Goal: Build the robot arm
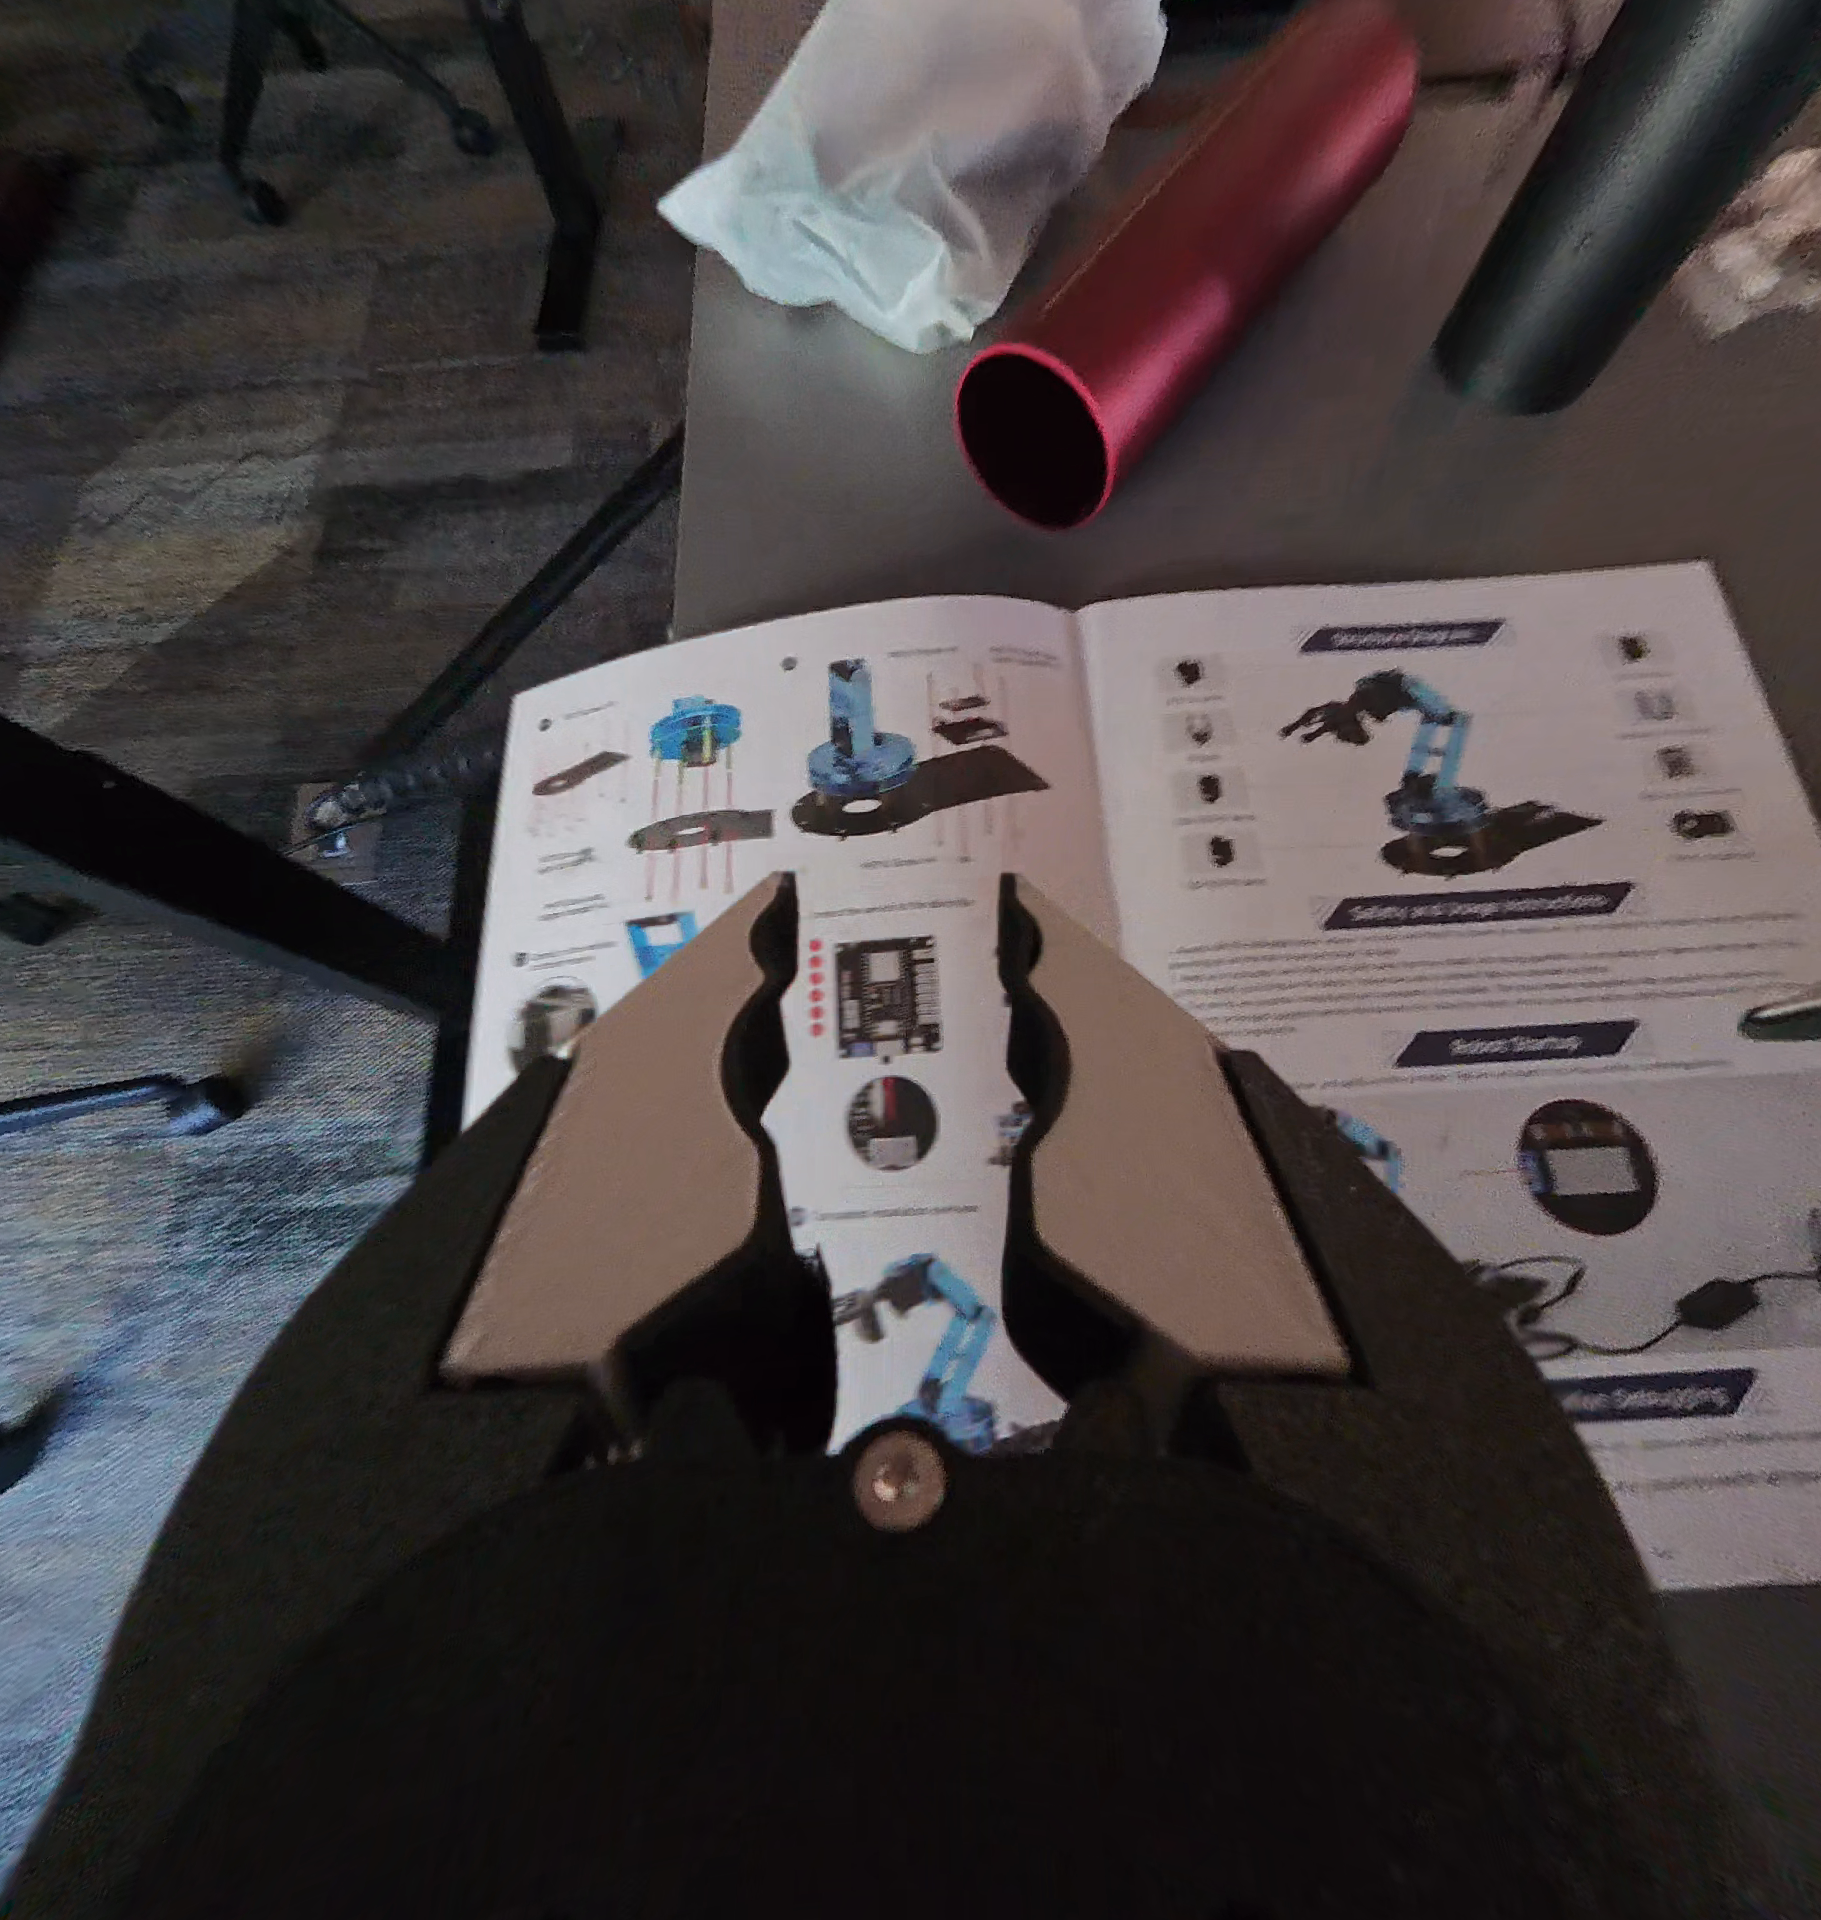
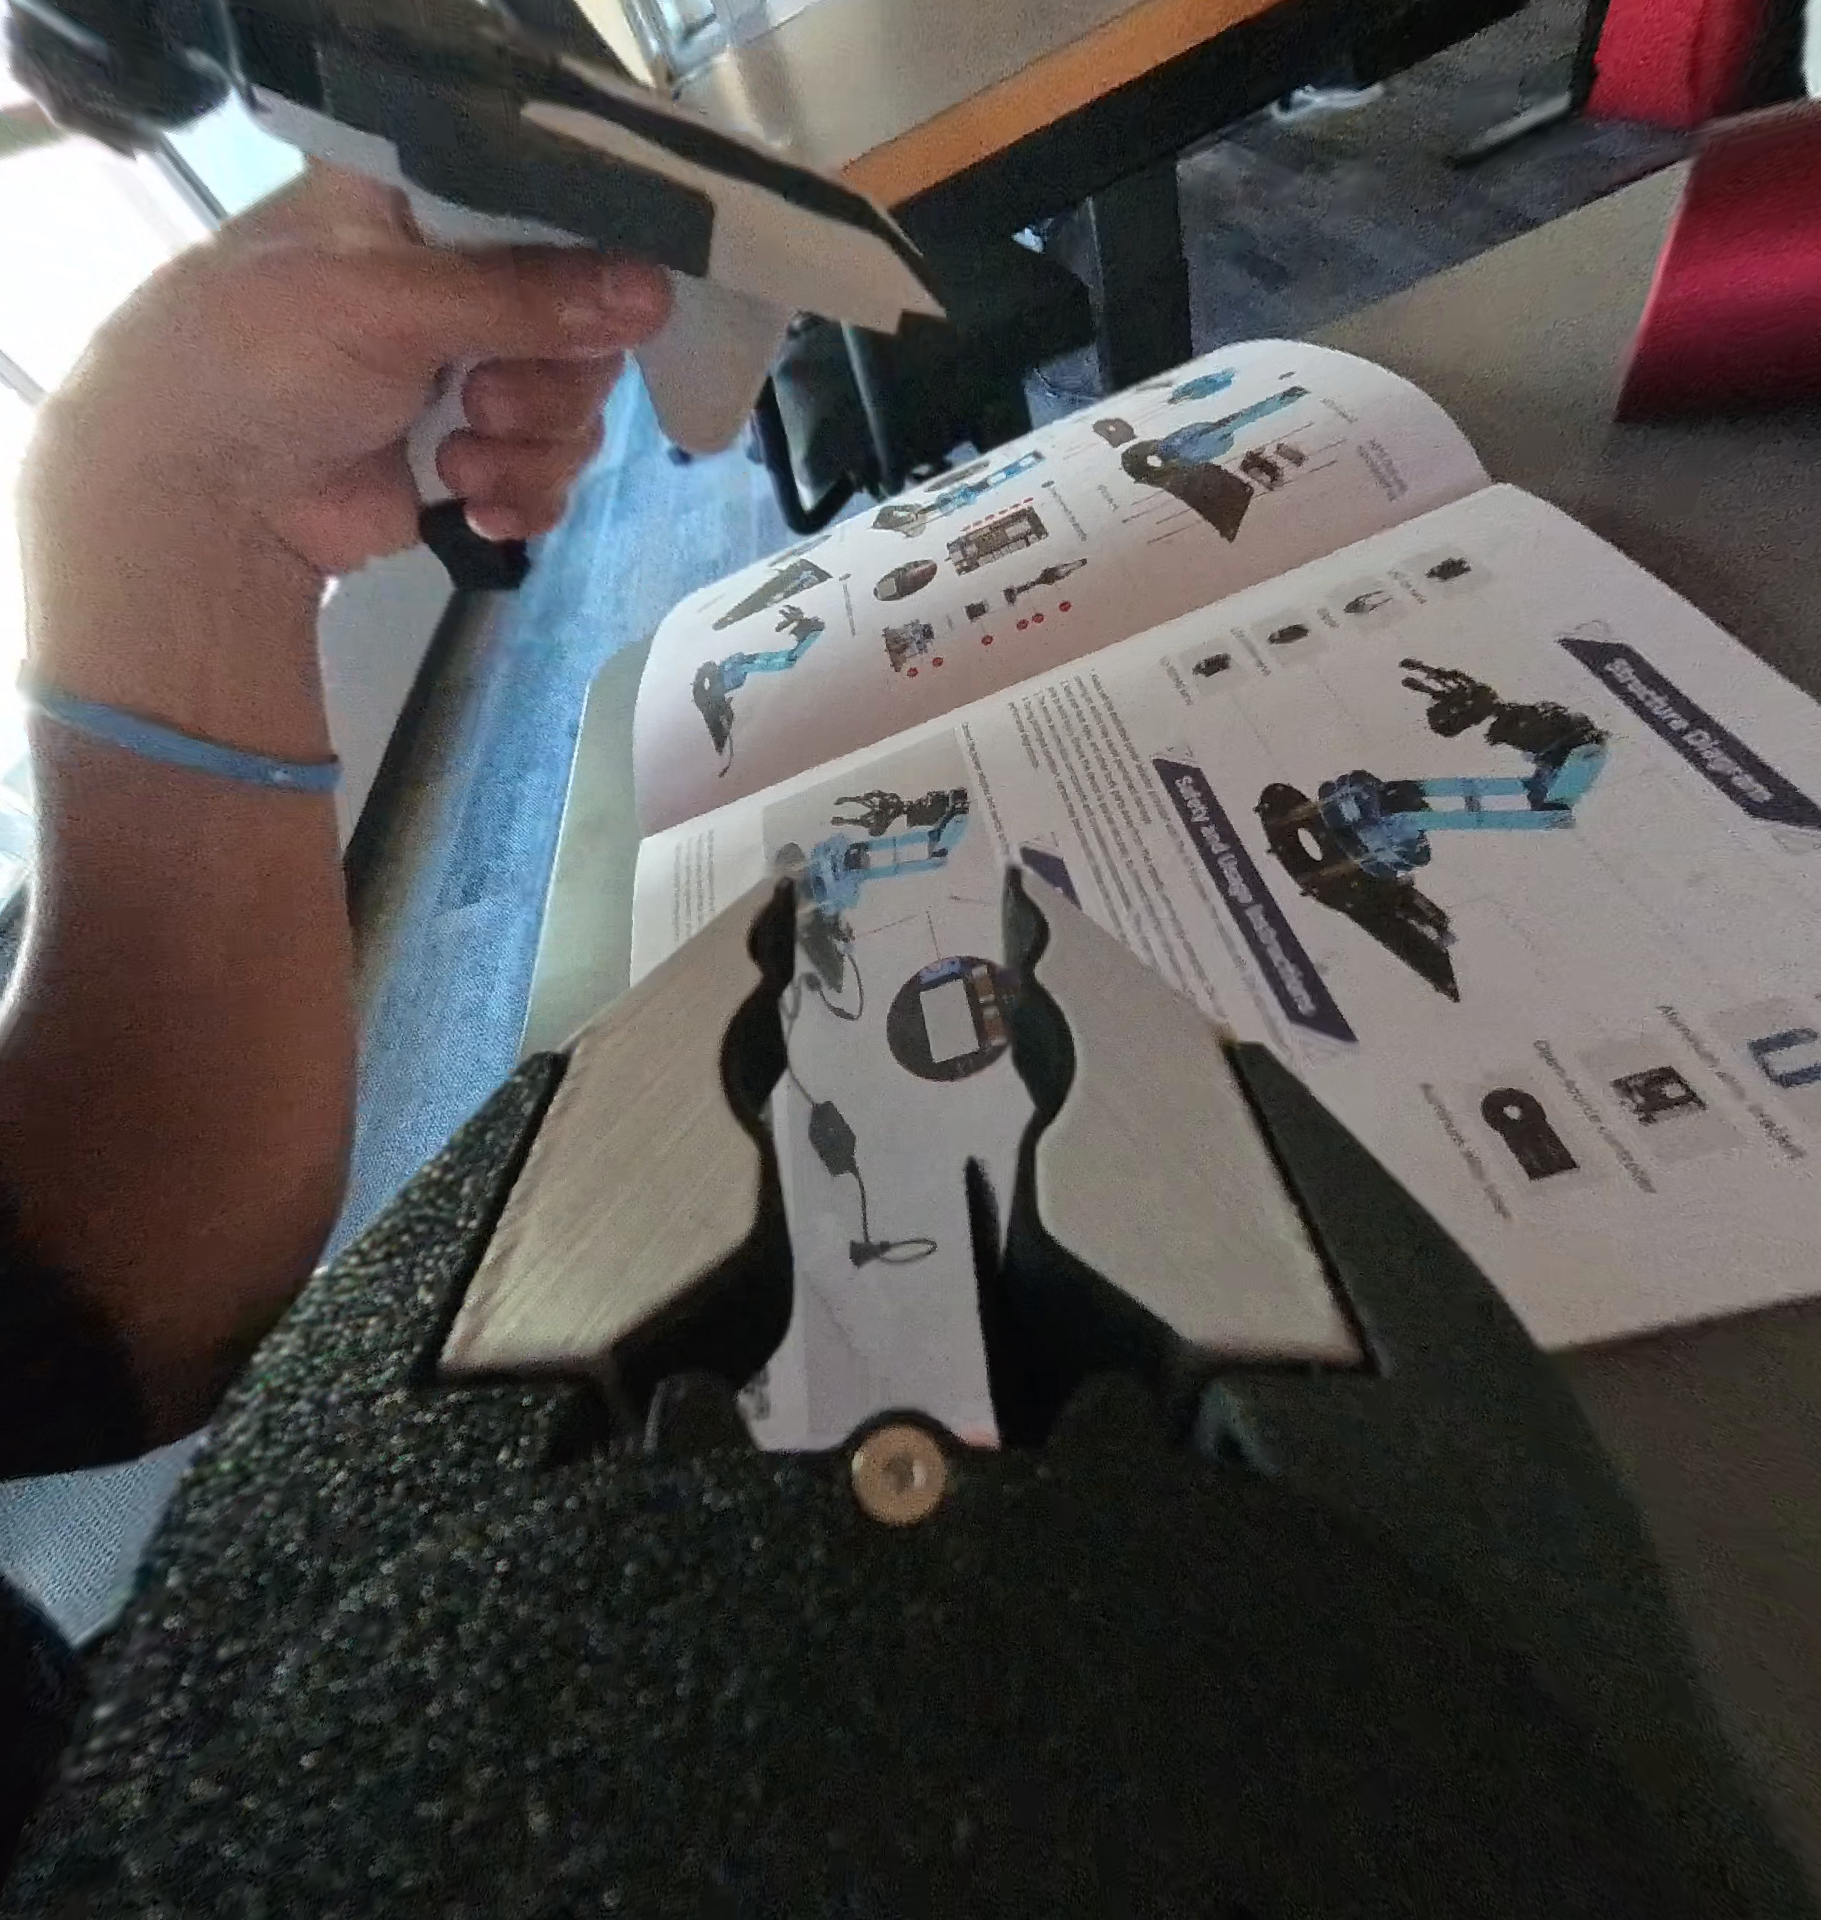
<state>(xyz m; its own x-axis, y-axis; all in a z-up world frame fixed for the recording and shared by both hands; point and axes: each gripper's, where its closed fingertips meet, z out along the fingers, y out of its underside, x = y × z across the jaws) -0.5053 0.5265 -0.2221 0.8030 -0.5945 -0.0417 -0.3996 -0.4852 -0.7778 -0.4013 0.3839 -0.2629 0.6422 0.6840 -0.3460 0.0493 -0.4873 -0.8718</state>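
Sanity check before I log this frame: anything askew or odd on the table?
The open booklet overhangs the table's left edge, and its left page bows up. The red tube lies on its side beside crumpled white plastic. Nothing spilled or visibly damaged.

Bare table [image 1: 844, 499] beyond open booklet [image 1: 1405, 935]; red tube [image 1: 1186, 270] beyond

You've got printed headings and body text on the open booklet [image 2: 1249, 831] under both tongs; red tube [image 1: 1176, 270] beyond shows none.
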